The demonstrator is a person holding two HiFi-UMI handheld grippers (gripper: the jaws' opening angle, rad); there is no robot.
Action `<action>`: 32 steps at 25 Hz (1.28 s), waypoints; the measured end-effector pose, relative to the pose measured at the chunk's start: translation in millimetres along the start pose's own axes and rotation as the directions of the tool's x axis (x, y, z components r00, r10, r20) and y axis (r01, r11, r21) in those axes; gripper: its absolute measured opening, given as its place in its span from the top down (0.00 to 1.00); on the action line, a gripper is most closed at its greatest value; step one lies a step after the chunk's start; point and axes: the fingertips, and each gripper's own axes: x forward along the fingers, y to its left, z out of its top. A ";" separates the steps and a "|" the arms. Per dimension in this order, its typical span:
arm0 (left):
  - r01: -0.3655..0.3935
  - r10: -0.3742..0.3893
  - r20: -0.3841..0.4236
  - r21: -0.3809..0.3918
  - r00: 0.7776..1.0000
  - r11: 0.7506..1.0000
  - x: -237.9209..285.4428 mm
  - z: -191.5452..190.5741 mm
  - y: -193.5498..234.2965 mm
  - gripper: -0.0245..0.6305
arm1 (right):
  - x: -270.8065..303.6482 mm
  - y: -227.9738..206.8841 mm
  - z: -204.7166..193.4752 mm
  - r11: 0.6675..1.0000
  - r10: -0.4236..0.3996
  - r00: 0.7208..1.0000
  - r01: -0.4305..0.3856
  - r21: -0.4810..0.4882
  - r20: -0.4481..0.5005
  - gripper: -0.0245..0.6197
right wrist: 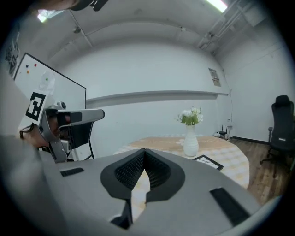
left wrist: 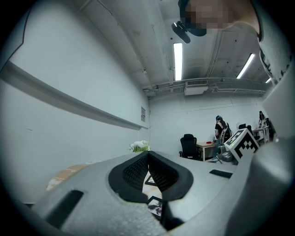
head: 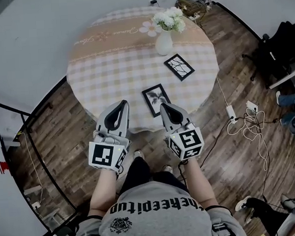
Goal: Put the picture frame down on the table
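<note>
Hovering side by side at the near edge of the round worktop [head: 83, 69], both grippers point away from the person, toward the far side. Left gripper [head: 123, 103]: jaws pressed together at the tips, nothing between them, as its own view [left wrist: 148, 155] shows. Right gripper [head: 163, 107]: the same, tips closed and empty [right wrist: 144, 152].

Two frames lie flat on the worktop, neither one held. The near frame [head: 155, 99] sits just ahead of the gap between the two grippers, close to the near edge. Its long axis runs near-to-far, with the far end leaning slightly left. The right gripper's tip is just beside its near right corner, while the left gripper's tip stands a little off its left side. So the right gripper is the nearer one, though I can't tell its height above the cloth.

The far frame [head: 179, 66] lies further in and to the right, turned on a diagonal, just near-right of the vase [head: 164, 42]. It is well apart from both grippers, on the right gripper's side.

Judgement: the put-down looks done. Which frame the task means I can't tell. If the near frame is to be handled, the right gripper has the shorter reach and would have to spread its jaws across the short side.
</note>
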 end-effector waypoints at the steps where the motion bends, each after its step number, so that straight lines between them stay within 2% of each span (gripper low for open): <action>1: -0.005 0.005 0.006 0.004 1.000 1.000 -3.7 3.3 -5.7 0.94 | -7.5 1.7 6.1 1.000 0.007 1.000 -0.007 -0.009 0.015 0.95; 12: -0.082 0.080 0.051 0.040 0.996 0.996 -44.0 30.1 -66.1 0.94 | -90.6 10.4 51.8 0.993 0.079 0.987 -0.067 -0.094 0.139 0.95; 21: -0.117 0.112 0.066 0.071 0.992 0.991 -66.1 39.2 -111.2 0.94 | -140.0 12.5 58.0 0.987 0.123 0.976 -0.102 -0.122 0.180 0.95; 32: -0.190 0.180 0.109 0.088 0.978 0.978 -93.6 53.0 -144.7 0.94 | -177.0 20.4 55.7 0.975 0.188 0.963 -0.158 -0.159 0.194 0.95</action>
